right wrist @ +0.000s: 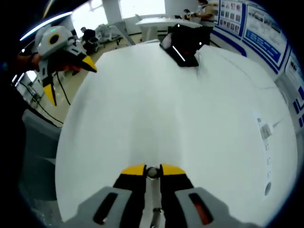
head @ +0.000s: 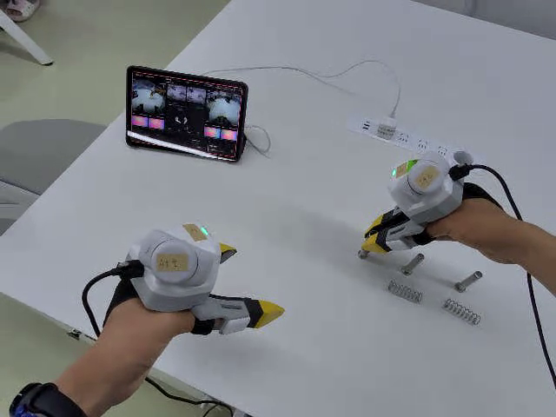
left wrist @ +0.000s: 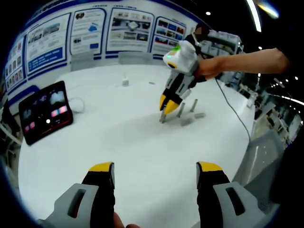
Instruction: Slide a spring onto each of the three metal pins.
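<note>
The right gripper [head: 373, 240] is closed on a metal pin [head: 363, 253]. The pin is gripped along the line of the jaws, so that its round end is pushed out between the yellow tips and aimed down at the white table [head: 287, 200]; whether that end is touching the surface cannot be told. The coming move is judged to turn on two springs laid flat on the person's side of those tips. The first spring [head: 405, 292] is found near the tips and the second spring [head: 461, 311] a little farther toward the person's right, each with its long axis set roughly crosswise to the held pin. A second pin [head: 413, 263] is placed just beside the tips and a third pin [head: 468, 281] near the second spring. The left gripper [head: 249, 282] is held wide open and empty, well apart from the springs, with bare table between. The right gripper is therefore the nearer but is occupied, so a reach across by the left is judged likely to be needed. The near table edge is found close beneath the left gripper. The tablet [head: 187, 113] and power strip [head: 391, 132] are kept well clear on the far side.
</note>
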